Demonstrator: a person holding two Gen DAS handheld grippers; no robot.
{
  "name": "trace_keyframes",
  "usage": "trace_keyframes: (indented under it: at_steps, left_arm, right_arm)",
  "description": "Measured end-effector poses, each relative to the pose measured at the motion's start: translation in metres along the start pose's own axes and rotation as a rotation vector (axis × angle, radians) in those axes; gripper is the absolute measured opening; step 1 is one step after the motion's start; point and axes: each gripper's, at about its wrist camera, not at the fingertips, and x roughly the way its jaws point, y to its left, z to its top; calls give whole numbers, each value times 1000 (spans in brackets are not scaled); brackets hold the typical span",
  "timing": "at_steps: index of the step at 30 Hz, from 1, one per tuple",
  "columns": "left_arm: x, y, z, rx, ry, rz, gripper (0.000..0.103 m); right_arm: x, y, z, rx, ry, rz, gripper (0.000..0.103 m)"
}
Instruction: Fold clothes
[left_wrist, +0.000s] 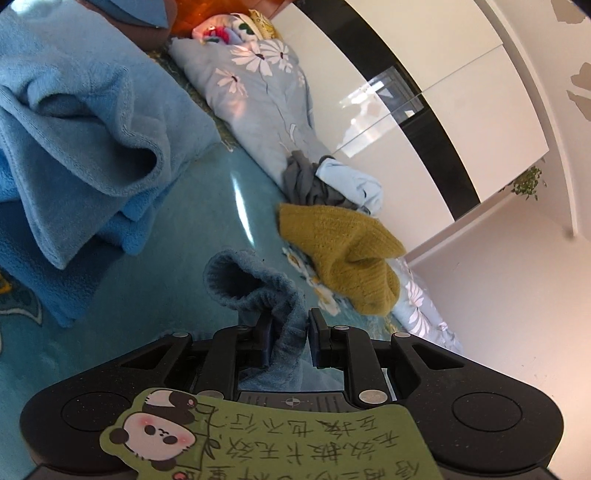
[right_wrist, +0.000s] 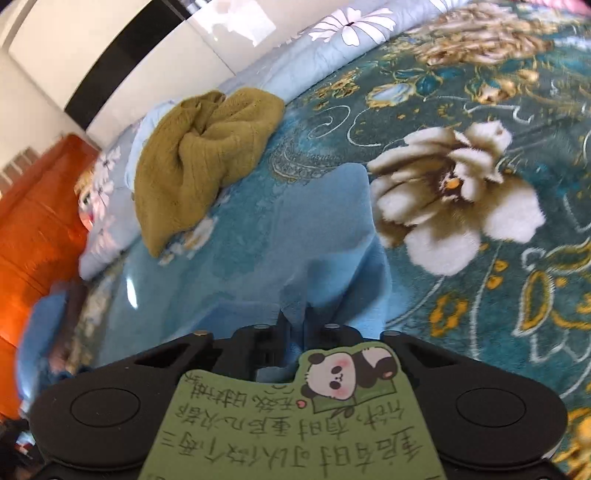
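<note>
A light blue fleece garment (left_wrist: 74, 147) lies bunched on the teal floral bed cover (left_wrist: 166, 229). My left gripper (left_wrist: 290, 332) is shut on its ribbed blue cuff (left_wrist: 251, 288), which stands up between the fingers. In the right wrist view my right gripper (right_wrist: 295, 328) is shut on another edge of the blue garment (right_wrist: 332, 236), which stretches away from the jaws over the bed cover (right_wrist: 517, 110). A mustard yellow knit sweater (left_wrist: 343, 251) lies crumpled beyond the left gripper; it also shows in the right wrist view (right_wrist: 199, 155).
A pale blue daisy-print quilt (left_wrist: 258, 99) runs along the bed's far edge, with grey and white clothes (left_wrist: 325, 184) heaped on it. A white and black wardrobe (left_wrist: 424, 103) stands behind. An orange headboard (right_wrist: 33, 206) is at the left.
</note>
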Motion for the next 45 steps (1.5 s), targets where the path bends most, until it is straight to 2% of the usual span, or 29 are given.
trace_keyframes:
  at_steps: [4,8,14,18,20,22,25,31,34,38,45]
  left_arm:
    - [4,-4,0,7,10,-13,16]
    - [10,-17,-4,21,33,-66,16]
    - [31,-43,-24,52,120,-165,19]
    - [54,-53,-40,23,200,-154,25]
    - [61,-54,-48,37,214,-130,26]
    - [64,-55,-55,57,234,-113,35]
    - [66,-56,-64,68,285,-118,37]
    - [65,-75,-100,183,375,-201,45]
    - [69,-83,-115,265,405,-176,45]
    - [75,-91,-125,350,408,-148,45]
    - [83,-104,-105,365,367,-145,44]
  right_arm:
    - [-20,14,14,-41,-85,51,4]
    - [-59,25,40,-59,-232,82,4]
    - [-145,30,77,-148,-460,83,4]
    - [-187,21,87,-188,-545,29,5]
    - [-194,9,89,-173,-547,-15,5]
    - [-191,-8,85,-140,-518,-54,5]
    - [-179,-33,73,-88,-478,-107,5]
    - [-174,-65,61,18,-459,-124,5]
    - [-175,-64,62,-3,-456,-127,5]
    - [-175,-62,62,-9,-449,-129,6]
    - [-177,-60,61,-25,-437,-126,6]
